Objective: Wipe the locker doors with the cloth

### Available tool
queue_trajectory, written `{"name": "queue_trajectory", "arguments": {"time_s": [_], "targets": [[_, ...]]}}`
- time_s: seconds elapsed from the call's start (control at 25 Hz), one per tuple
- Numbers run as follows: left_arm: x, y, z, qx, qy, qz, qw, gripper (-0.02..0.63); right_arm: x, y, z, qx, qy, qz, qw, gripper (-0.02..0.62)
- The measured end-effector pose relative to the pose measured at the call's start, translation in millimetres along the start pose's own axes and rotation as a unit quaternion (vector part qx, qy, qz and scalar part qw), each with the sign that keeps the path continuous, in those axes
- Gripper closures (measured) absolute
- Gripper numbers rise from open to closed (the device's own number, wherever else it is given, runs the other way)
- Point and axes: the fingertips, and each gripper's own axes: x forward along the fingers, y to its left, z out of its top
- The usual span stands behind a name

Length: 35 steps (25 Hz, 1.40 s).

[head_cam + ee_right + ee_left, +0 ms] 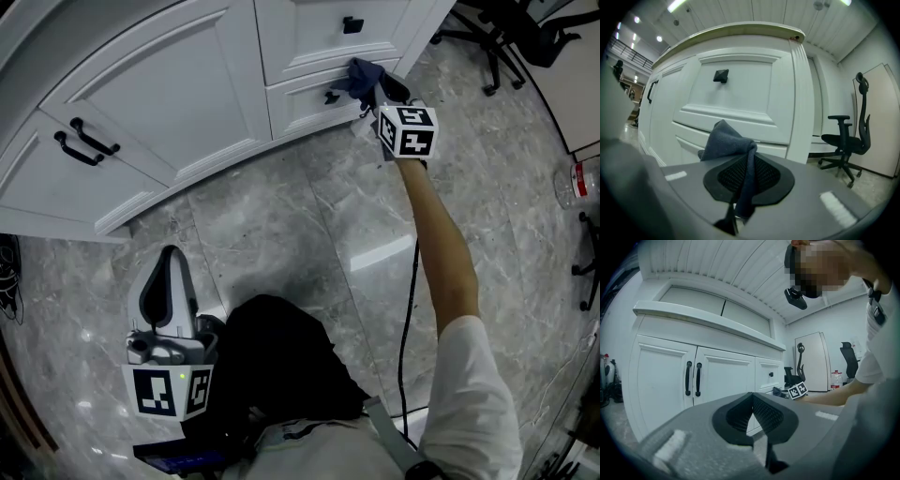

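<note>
A dark blue-grey cloth (729,143) is pinched between the jaws of my right gripper (749,176), which is shut on it. In the head view the cloth (361,77) lies against the lower white drawer front (309,98), beside its black knob, with my right gripper (384,92) just behind it. The white double doors (164,103) with black bar handles (82,141) stand to the left. My left gripper (167,291) stays low over the floor, shut with nothing in it. Its jaws (752,416) point level at the doors (693,380).
Black office chairs (502,37) stand on the grey marble floor to the right of the cabinet. A clear bottle (574,183) sits at the right edge. A black cable (408,309) hangs beside my right arm. The upper drawer (736,86) has a black knob (721,75).
</note>
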Motion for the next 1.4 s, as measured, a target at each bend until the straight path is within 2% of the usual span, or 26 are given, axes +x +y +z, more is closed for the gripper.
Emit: {"name": "queue_trajectory", "arguments": {"time_s": [0.12,0.24,0.36,0.48,0.72,0.84,1.0,1.2,1.4], "targets": [[0.5,-0.6,-1.4,0.000,0.003,0.001,1.0000,0.604,0.0,-19.8,-5.4,-0.012,0.011,-0.026,1.000,0.557],[-1.2,-0.5,-1.7,-0.003,0.003,0.003,1.0000,0.604,-4.5,-34.4,-8.7,-0.001,0.011,-0.049,0.999,0.556],[-2.2,0.7,-1.8,-0.003,0.004,0.004,1.0000,0.604,-19.9,-31.5,-3.0,0.013,-0.007,-0.049,0.999,0.557],[-2.0,2.5,-2.7,-0.005,0.004,0.004,1.0000,0.604,-39.5,0.2,10.3,0.015,-0.036,-0.019,0.999,0.557],[-1.3,-0.9,-6.2,-0.008,0.004,-0.002,1.0000,0.604,-70.1,108.0,10.1,0.024,-0.063,0.085,0.994,0.557],[-3.0,-0.7,-7.0,-0.008,0.004,-0.002,1.0000,0.604,-67.2,151.8,-12.5,0.034,-0.046,0.123,0.991,0.557],[-4.9,0.4,-9.0,-0.008,0.006,0.000,1.0000,0.604,-41.6,179.9,-53.8,0.033,-0.003,0.140,0.990,0.556],[-6.1,5.2,-13.0,-0.007,0.011,0.006,0.9999,0.604,-4.4,181.0,-93.8,0.031,0.044,0.134,0.990,0.557],[-4.2,8.7,-19.1,-0.007,0.017,0.011,0.9998,0.604,24.4,158.6,-104.7,0.033,0.064,0.103,0.992,0.556]]}}
